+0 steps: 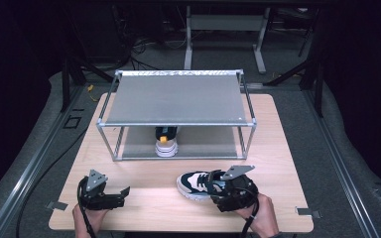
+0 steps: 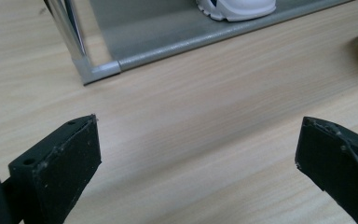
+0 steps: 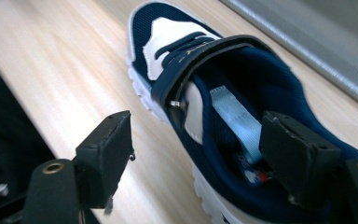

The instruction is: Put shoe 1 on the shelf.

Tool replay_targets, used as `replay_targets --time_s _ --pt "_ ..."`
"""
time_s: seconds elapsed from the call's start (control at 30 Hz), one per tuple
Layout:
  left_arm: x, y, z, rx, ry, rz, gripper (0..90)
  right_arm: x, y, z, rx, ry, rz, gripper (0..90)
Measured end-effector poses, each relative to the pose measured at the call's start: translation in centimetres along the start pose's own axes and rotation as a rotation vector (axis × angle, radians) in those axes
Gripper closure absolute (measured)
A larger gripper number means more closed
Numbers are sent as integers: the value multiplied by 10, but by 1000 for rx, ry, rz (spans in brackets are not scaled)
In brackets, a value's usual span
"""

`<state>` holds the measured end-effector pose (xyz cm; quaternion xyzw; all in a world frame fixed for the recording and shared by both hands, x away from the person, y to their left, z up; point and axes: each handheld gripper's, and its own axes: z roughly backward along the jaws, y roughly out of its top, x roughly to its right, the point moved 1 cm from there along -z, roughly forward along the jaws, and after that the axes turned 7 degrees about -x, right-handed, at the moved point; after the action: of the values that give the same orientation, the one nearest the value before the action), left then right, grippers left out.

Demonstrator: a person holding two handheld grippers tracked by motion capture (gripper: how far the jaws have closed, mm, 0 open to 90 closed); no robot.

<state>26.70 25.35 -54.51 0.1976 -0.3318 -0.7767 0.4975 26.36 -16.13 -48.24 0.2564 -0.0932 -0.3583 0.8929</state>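
1. The navy and white strap sneaker lies on the light wooden table, lower centre of the high view, its toe toward the frame's left and its heel under the right gripper; its long axis runs left to right.
2. In the right gripper view the fingers straddle the near wall of the shoe's collar: one finger sits inside the opening, the other outside over bare wood. They stand released, not pressing on it.
3. The left gripper, lower left, is spread wide over bare table, well apart from the shoe; the right hand is plainly nearer.
4. Count: two sneakers, the second, a white and orange one, on the lower level of the grey metal two-tier rack; two grippers.
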Motion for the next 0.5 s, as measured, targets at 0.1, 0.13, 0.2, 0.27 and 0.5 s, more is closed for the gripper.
replay_targets --time_s 0.1,0.13,0.2,0.27,0.5 --pt "2 -2 -2 -3 -6 0 1 8 -3 14 35 -10 10 246" --pt "3 -1 -2 -4 -5 -3 1 11 -3 18 40 -21 8 233" --pt "5 0 -1 -4 -9 -8 1 17 -3 23 60 -31 27 218" --pt "6 0 0 -1 -7 -16 1 26 -2 24 68 -6 30 191" --pt "5 -2 -2 -6 -19 -3 1 46 -5 11 1 37 48 176"
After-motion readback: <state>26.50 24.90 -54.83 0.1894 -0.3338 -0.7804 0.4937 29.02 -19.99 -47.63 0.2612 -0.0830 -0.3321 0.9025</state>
